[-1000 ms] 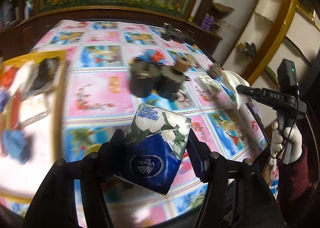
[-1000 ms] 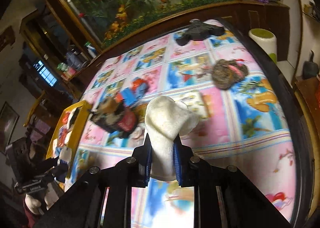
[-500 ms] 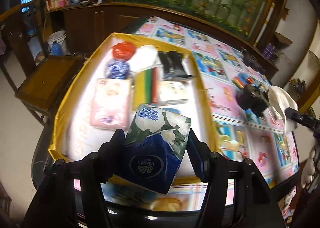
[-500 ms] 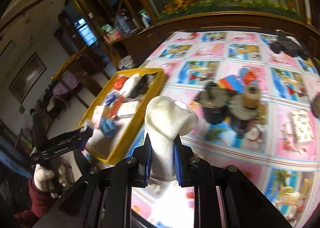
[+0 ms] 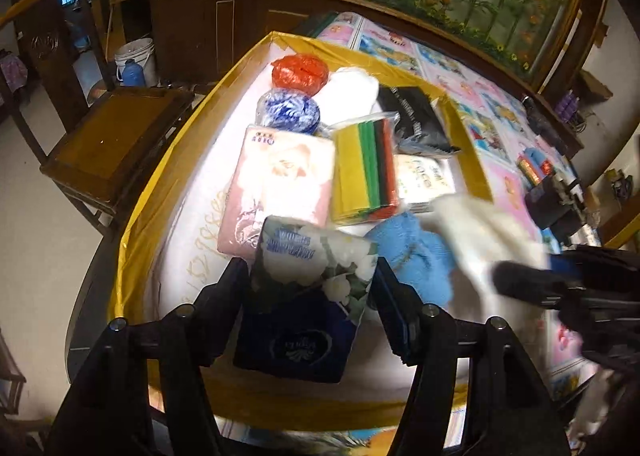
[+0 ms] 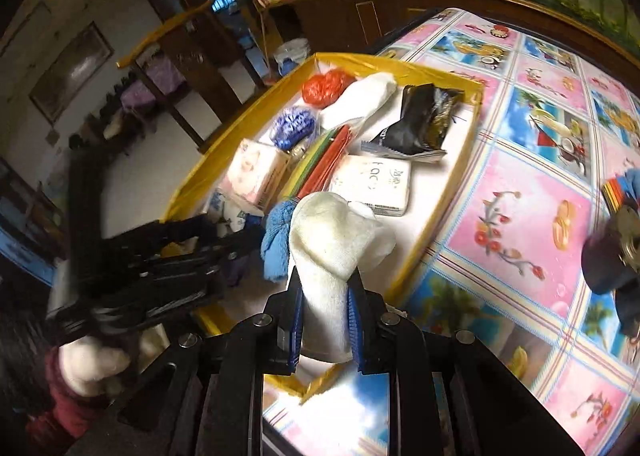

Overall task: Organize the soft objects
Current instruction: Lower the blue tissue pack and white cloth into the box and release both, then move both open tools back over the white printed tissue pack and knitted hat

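Left wrist view: the left claw (image 5: 310,296) is closed on a blue floral tissue pack (image 5: 308,292), gripped across its sides and held above the near end of the yellow tray (image 5: 168,183). The wrapper dents under the pads, so the pack looks light, soft and somewhat slick; a hold across the middle seems the safest.

Right wrist view: the right claw (image 6: 326,320) is pinched tight on a white sock (image 6: 336,248), gripping low on the fabric while the upper part flops free above the fingers. The sock hangs over the tray's near corner, just beside a blue cloth (image 6: 276,240) lying inside. It appears limp and very light; it should drop wherever released, with no risk of damage.

Tray contents: a pink tissue pack (image 5: 280,183), a coloured cloth bundle (image 5: 366,171), a red ball (image 5: 300,69), a blue-white ball (image 5: 290,109), a black packet (image 6: 420,119) and a white wipes pack (image 6: 374,183).

Judgement: both items are positioned for placing; free space remains at the tray's near end
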### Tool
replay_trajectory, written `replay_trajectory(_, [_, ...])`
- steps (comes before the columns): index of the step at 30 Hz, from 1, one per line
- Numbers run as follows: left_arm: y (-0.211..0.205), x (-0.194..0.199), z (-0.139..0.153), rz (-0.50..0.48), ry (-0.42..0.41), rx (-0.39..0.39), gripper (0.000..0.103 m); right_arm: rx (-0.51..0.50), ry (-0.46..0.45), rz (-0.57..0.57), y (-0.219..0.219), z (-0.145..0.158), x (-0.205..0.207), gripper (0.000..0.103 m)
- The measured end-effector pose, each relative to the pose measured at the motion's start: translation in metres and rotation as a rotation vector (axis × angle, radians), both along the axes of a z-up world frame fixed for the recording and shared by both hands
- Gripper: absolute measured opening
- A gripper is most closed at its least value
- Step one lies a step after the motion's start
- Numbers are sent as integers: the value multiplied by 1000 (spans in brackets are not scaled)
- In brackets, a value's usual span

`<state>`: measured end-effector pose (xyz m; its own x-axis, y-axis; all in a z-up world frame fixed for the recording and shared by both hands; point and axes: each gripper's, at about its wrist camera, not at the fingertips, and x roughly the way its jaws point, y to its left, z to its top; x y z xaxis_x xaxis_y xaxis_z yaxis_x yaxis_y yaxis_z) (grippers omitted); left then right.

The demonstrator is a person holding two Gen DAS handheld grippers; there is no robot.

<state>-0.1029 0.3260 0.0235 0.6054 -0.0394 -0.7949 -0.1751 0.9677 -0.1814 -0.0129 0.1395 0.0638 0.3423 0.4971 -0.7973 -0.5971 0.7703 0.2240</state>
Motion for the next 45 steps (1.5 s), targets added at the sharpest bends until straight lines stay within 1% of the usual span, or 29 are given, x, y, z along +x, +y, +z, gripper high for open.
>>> replay_trajectory(3, [1, -12, 14, 22, -49, 2, 62, -44, 21, 16, 26, -15, 7, 18])
replay_trajectory(7, [1, -24, 26, 73, -90, 48, 64, -162, -31, 14, 48, -31, 6, 19])
replay_trajectory(8, [0, -26, 28, 86, -92, 64, 67, -181, -42, 10, 52, -34, 9, 18])
replay_trajectory(10, [-4, -28, 30, 103, -99, 99, 67, -207, -72, 5, 59, -37, 3, 19])
replay_trajectory(11, [-6, -29, 31, 107, -101, 116, 67, -223, -82, 11, 63, -37, 2, 22])
replay_trajectory(12, [-7, -30, 31, 110, -103, 130, 67, -220, -83, 20, 63, -36, -1, 32])
replay_trajectory(13, [-9, -31, 32, 112, -104, 139, 67, -204, -83, 25, 61, -35, -2, 39])
replay_trajectory(14, [-10, -32, 33, 111, -106, 145, 67, -177, -86, 22, 59, -31, -4, 53])
replay_trajectory(15, [-11, -32, 33, 111, -105, 148, 68, -154, -92, 15, 54, -25, -6, 63])
replay_trajectory(16, [-10, -34, 34, 118, -113, 137, 68, -135, -99, 14, 52, -21, -9, 64])
replay_trajectory(19, [-10, -36, 39, 135, -119, 147, 69, -113, -135, 22, 46, -12, -19, 64])
replay_trajectory(22, [-17, -39, 43, 129, -119, 165, 69, -77, -150, 15, 36, -8, -25, 65])
replay_trajectory(23, [-20, -39, 44, 124, -119, 170, 69, -67, -155, 8, 32, -7, -26, 67])
replay_trajectory(26, [-32, -42, 47, 103, -124, 183, 69, -38, -166, -20, 13, -4, -30, 69])
replay_trajectory(32, [-61, -44, 55, 45, -129, 220, 69, -4, -165, -86, -43, 3, -41, 70])
replay_trajectory(36, [-86, -44, 59, -2, -131, 254, 69, 11, -171, -151, -91, 7, -48, 70])
replay_trajectory(41, [-116, -43, 60, -58, -123, 289, 69, 45, -166, -265, -163, 12, -51, 72])
replay_trajectory(45, [-140, -40, 59, -95, -110, 318, 69, 72, -154, -348, -212, 12, -53, 72])
